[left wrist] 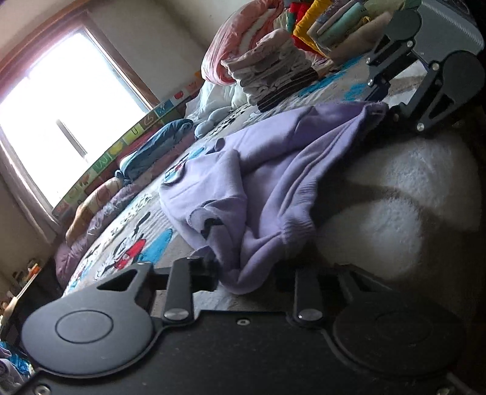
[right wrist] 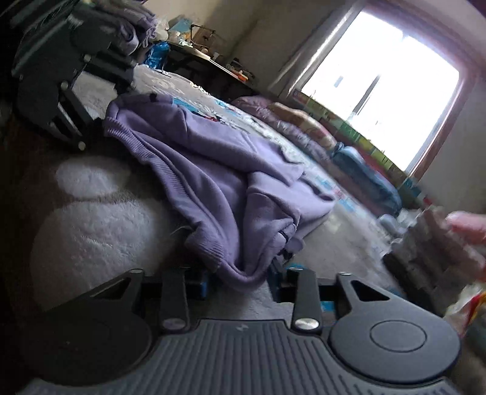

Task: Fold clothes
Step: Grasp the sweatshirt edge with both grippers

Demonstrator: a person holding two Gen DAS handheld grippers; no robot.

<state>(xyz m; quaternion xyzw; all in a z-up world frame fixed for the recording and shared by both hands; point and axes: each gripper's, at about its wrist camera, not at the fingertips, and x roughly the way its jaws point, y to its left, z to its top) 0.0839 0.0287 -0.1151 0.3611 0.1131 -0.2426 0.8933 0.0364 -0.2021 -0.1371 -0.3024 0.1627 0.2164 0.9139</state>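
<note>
- Sweatshirt, lilac, lies crumpled on the bed, partly draped over a white fluffy cushion at the near edge.
- My left gripper has a bunched lower corner of the sweatshirt between its jaws; the fold fills the gap, so I read it as pinched.
- My right gripper has the other hem corner the same way, ribbed edge gathered between its jaws and pinched.
- From the left wrist view I see the right gripper at upper right, holding the far end of the sweatshirt hem; from the right wrist view the left gripper sits at upper left by the ribbed band.
- Hem hangs slack between my two grips, and the body of the garment trails away across the patterned bedspread.
- Folded stack stands further back on the bed, with a brighter pile beside it.
- Blue cloth lies near the window, well apart from the sweatshirt.
</note>
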